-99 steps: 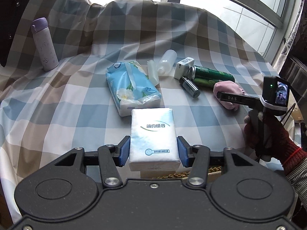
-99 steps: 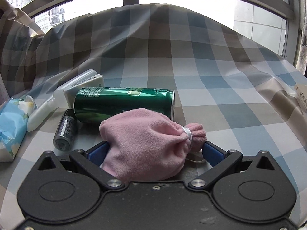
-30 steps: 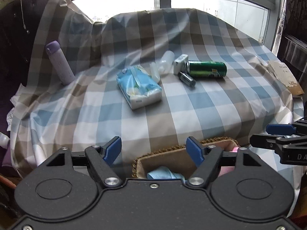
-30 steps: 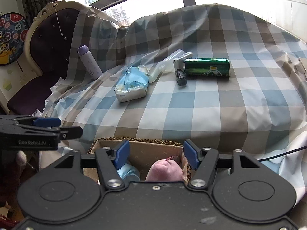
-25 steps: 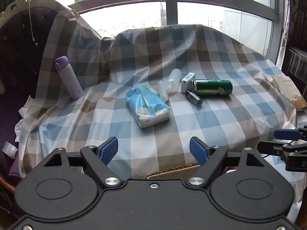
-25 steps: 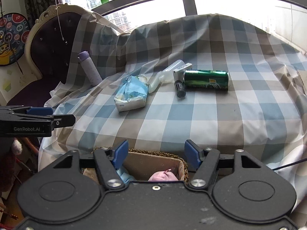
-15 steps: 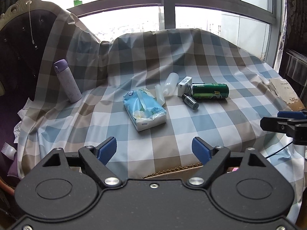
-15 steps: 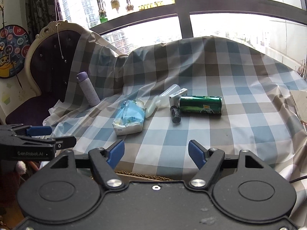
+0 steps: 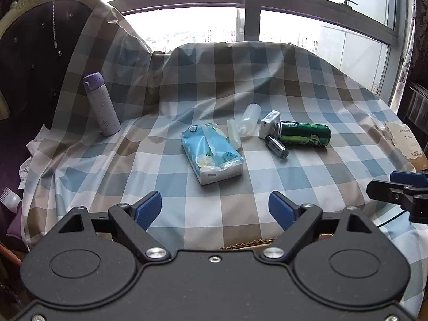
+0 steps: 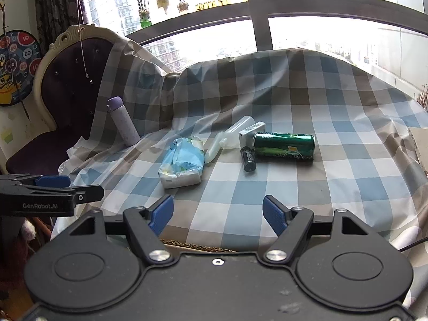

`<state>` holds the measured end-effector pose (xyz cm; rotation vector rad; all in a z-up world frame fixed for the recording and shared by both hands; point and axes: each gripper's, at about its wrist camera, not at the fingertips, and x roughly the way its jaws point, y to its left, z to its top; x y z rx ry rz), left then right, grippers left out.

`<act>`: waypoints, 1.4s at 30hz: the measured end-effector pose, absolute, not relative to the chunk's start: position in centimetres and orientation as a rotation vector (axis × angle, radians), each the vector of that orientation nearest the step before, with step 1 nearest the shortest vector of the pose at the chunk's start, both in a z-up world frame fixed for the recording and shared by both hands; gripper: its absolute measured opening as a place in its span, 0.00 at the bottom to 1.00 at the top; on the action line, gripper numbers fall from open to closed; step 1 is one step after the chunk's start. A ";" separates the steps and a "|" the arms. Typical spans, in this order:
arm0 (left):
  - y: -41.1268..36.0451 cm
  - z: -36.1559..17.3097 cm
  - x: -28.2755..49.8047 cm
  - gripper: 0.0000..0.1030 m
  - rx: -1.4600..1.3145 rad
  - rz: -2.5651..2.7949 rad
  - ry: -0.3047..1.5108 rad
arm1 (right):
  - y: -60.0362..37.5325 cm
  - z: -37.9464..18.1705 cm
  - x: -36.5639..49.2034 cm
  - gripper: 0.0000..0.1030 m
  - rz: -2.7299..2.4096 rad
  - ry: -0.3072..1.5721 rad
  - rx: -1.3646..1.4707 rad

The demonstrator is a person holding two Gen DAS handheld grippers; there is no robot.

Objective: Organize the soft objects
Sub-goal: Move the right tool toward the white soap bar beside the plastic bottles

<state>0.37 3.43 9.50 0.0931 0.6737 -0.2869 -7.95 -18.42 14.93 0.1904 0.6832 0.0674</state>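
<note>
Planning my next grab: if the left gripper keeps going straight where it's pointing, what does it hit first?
Probably the blue tissue pack; the open left gripper aims just right of it, with only checked cloth before it. Depth is uncertain.

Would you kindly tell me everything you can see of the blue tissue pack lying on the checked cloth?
The blue tissue pack is a soft plastic-wrapped block, light blue with a white flower print and a white end facing the cameras. Its wrapper looks crumpled and loose on top, seemingly opened. It lies flat on the checked cloth, angled, near the middle. A translucent squeeze bottle lies close at its far corner; whether they touch is unclear. No gripper touches it.
</note>
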 end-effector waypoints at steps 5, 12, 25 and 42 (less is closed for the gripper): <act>3.3 8.8 2.0 0.84 0.061 -0.274 0.704 | -18.3 14.4 -7.0 0.71 0.070 0.699 0.206; 1.8 8.5 3.8 0.85 0.089 -0.298 0.708 | -18.4 13.6 -5.6 0.72 0.054 0.718 0.215; -1.9 5.2 11.2 0.87 0.098 -0.346 0.707 | -20.4 11.4 -0.7 0.75 -0.010 0.769 0.208; -4.6 -0.8 13.6 0.86 0.083 -0.521 0.730 | -22.5 10.1 12.4 0.75 -0.008 0.669 -0.086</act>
